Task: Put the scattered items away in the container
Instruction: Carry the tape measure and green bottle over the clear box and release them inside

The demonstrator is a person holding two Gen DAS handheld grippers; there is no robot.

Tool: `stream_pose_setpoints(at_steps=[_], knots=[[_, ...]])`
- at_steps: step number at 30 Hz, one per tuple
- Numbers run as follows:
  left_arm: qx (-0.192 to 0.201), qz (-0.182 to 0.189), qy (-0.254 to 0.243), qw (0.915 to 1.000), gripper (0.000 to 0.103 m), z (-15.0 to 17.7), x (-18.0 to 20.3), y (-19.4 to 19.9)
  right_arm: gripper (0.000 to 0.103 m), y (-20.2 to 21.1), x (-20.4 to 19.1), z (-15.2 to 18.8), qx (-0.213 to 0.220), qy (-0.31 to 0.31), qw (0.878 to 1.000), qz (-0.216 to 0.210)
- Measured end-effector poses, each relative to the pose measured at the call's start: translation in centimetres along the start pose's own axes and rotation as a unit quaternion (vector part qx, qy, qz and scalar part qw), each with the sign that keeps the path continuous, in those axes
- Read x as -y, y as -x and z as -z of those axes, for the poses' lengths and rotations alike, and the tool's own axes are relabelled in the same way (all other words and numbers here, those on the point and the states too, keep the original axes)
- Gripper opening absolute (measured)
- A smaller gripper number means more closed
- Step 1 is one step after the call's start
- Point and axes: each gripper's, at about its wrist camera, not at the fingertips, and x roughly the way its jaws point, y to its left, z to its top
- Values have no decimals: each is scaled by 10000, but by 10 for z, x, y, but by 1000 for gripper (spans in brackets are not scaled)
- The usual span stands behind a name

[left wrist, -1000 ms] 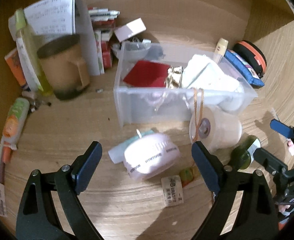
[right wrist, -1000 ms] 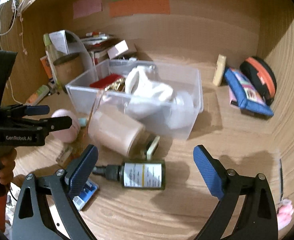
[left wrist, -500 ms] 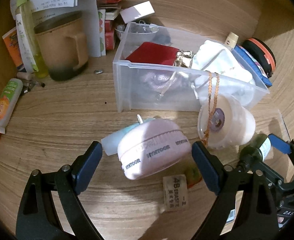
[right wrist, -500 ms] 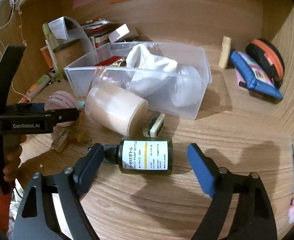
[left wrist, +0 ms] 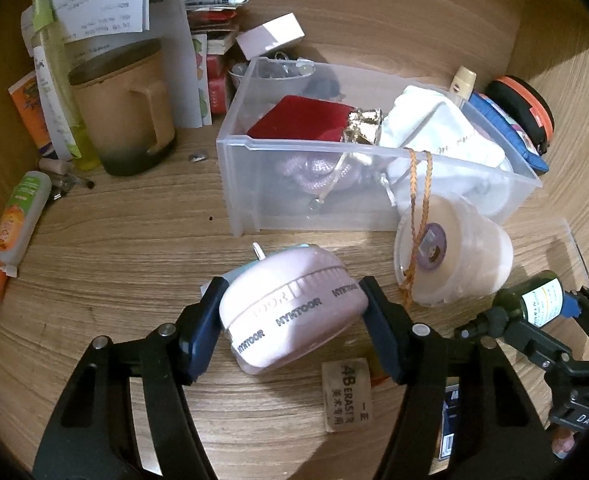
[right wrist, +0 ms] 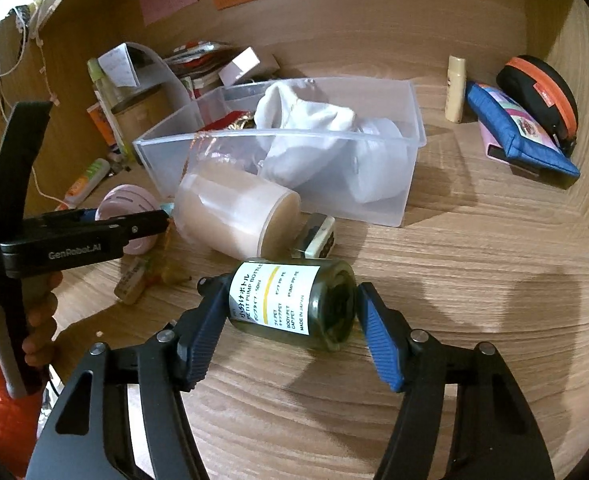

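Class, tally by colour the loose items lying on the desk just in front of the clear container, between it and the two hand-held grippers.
Pink: 1, round case
Green: 1, pump bottle
Cream: 1, lidded tub
Tan: 1, eraser
Total: 4

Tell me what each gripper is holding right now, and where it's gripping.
Left gripper: pink round case, fingers on opposite sides. Right gripper: green pump bottle, clamped end to end, neck and base.

The surface is matt, grained wood. The bin is frosted translucent plastic holding white cloth. The bottle is glossy dark green with a paper label; the pink case looks smooth, matt.
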Motion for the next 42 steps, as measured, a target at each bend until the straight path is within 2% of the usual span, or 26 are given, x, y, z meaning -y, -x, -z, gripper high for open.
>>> stream_pose_setpoints(at_steps=[10, 23, 28, 34, 42], knots=[[237, 73, 40, 9997, 66, 2, -1, 21, 62, 27, 0, -6, 323, 11, 9995, -27], [886, 248, -92, 9957, 66, -12, 3, 72, 62, 58, 0, -27, 836, 148, 9963, 94], [1062, 228, -200, 9939, 66, -21, 10, 82, 62, 64, 0, -38, 1010, 142, 9947, 124], [1113, 474, -243, 9924, 66, -37, 11, 86, 62, 60, 3, -53, 1131, 143, 9931, 274], [1190, 400, -250, 9918, 65, -54, 12, 84, 62, 52, 9, -73, 1222, 96, 9921, 284]])
